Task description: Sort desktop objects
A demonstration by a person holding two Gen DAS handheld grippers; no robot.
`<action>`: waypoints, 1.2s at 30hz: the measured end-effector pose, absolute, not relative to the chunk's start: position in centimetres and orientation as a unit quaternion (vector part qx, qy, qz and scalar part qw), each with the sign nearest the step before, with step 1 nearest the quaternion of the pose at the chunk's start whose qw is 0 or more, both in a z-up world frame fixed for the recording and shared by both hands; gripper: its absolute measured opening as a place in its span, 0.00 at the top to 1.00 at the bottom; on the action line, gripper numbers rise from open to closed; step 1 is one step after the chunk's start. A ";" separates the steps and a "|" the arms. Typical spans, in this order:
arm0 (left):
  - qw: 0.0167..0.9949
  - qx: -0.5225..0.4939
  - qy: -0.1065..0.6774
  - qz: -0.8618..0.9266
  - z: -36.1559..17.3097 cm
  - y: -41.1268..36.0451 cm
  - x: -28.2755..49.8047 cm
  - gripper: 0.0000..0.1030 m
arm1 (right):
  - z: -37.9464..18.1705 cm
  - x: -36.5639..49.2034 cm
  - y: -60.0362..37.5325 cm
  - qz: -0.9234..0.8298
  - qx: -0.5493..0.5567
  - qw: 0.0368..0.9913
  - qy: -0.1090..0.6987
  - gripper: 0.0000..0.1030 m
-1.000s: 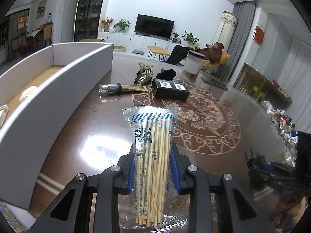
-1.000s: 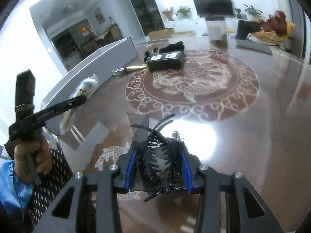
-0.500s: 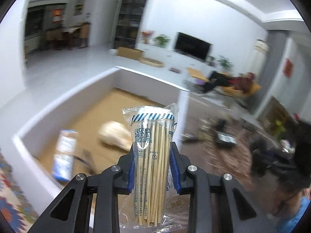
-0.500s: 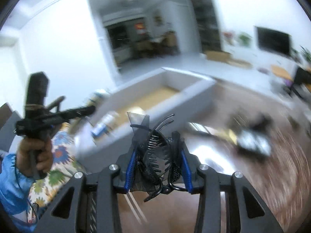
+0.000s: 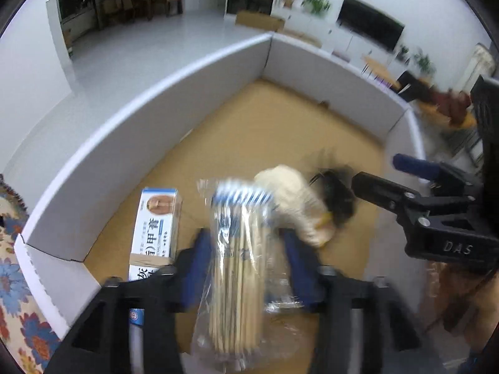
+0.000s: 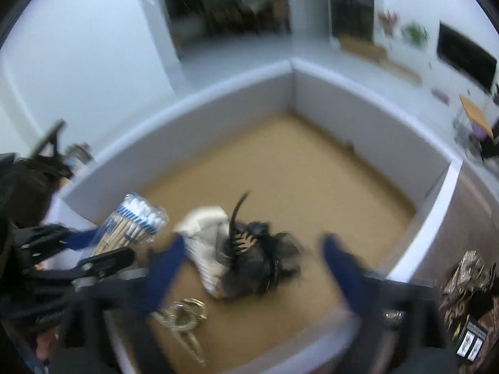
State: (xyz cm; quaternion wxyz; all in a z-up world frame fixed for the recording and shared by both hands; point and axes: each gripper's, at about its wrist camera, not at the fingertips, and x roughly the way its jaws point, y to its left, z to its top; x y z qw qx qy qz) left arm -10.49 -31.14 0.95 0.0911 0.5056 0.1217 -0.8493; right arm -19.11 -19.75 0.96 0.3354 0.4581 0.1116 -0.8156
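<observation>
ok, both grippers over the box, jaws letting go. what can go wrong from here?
1. The cotton swab bag sits between the opening left gripper fingers; loose film could snag a pad and drag back out.
2. The black hair clip is already clear of the opening right gripper and blurred, probably falling; it may bounce off the white cloth item.
3. Both grippers crowd one corner of the white box; they could collide.

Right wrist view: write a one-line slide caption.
Right gripper opening above the white box, black hair clip free between its jaws beside a cotton swab pack.
</observation>
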 end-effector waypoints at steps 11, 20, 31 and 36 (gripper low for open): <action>0.031 0.407 0.110 -0.906 6.9 -24.7 -3.7 0.17 | 5.1 -10.6 -5.6 -0.873 0.357 0.308 0.126 0.00; -0.158 0.427 -0.010 -0.890 4.6 -5.0 -0.5 0.01 | -5.7 -3.0 14.7 -0.866 0.464 0.160 0.098 0.00; -0.100 0.476 -0.029 -0.873 -7.6 1.8 -6.5 0.01 | -7.1 -1.2 24.0 -0.887 0.456 0.062 0.037 0.00; -0.097 0.458 -0.051 -0.882 -7.8 2.0 -6.4 0.00 | -7.3 -1.7 23.4 -0.887 0.457 0.062 0.038 0.00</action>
